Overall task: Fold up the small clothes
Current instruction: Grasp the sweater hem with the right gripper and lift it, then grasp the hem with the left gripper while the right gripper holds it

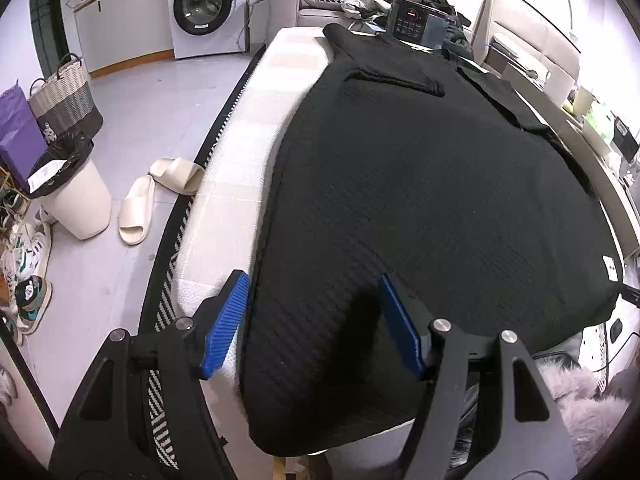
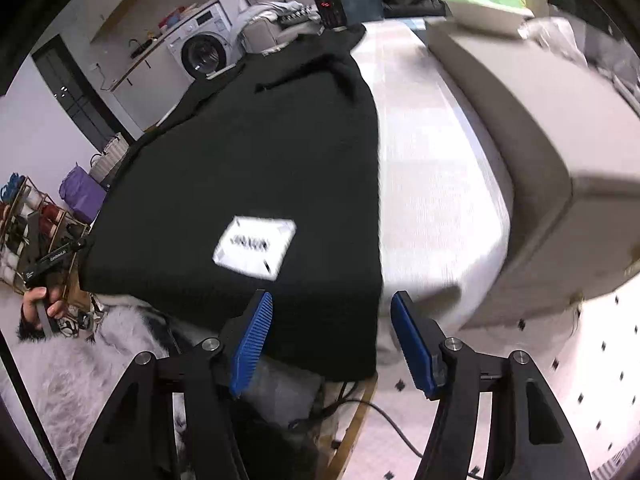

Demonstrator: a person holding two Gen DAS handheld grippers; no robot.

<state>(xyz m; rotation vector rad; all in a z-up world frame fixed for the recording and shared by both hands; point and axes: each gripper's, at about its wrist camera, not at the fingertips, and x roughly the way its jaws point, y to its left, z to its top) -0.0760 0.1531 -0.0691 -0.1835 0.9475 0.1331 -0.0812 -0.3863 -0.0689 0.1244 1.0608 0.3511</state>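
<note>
Left wrist view: the left gripper (image 1: 310,320) is spread wide, holding nothing, above the near edge of the black sweater (image 1: 420,200), spread on the white table (image 1: 256,128). Right wrist view: the right gripper (image 2: 332,340) gapes wide, empty, over the sweater's near corner, below its white label (image 2: 256,246)

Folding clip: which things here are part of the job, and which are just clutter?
Job: black knit garment, white padded table, left gripper, right gripper.
Clutter: washing machine, slippers, bin, woven basket.
</note>
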